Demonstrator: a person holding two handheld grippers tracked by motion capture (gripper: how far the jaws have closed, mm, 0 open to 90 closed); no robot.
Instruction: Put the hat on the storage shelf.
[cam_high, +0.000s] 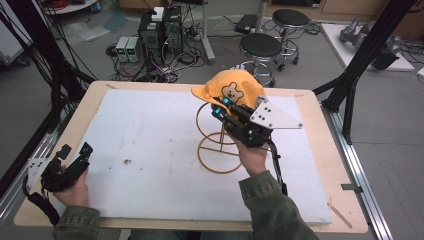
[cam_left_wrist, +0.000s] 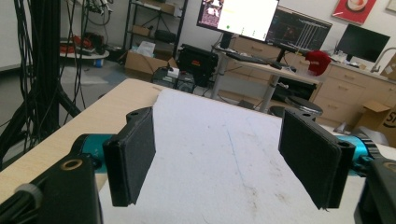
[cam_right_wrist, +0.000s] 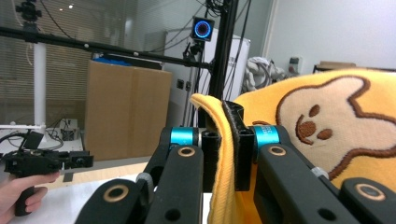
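Observation:
An orange cap (cam_high: 231, 88) with a bear patch sits on top of a thin orange wire stand (cam_high: 218, 145) near the middle of the table. My right gripper (cam_high: 220, 106) is shut on the cap's brim (cam_right_wrist: 219, 135), which is pinched between its black pads (cam_right_wrist: 241, 144); the bear patch (cam_right_wrist: 336, 126) fills the right of that view. My left gripper (cam_high: 75, 152) rests at the table's front left, held by a hand, jaws wide open with nothing between its pads (cam_left_wrist: 133, 154). It also appears far off as the left gripper (cam_right_wrist: 51, 161).
A white foam sheet (cam_high: 150, 135) covers the wooden table (cam_high: 320, 130). Two black stools (cam_high: 261, 47) and computer boxes (cam_high: 157, 30) stand on the floor beyond the far edge. Black frame posts (cam_high: 355, 75) flank the table.

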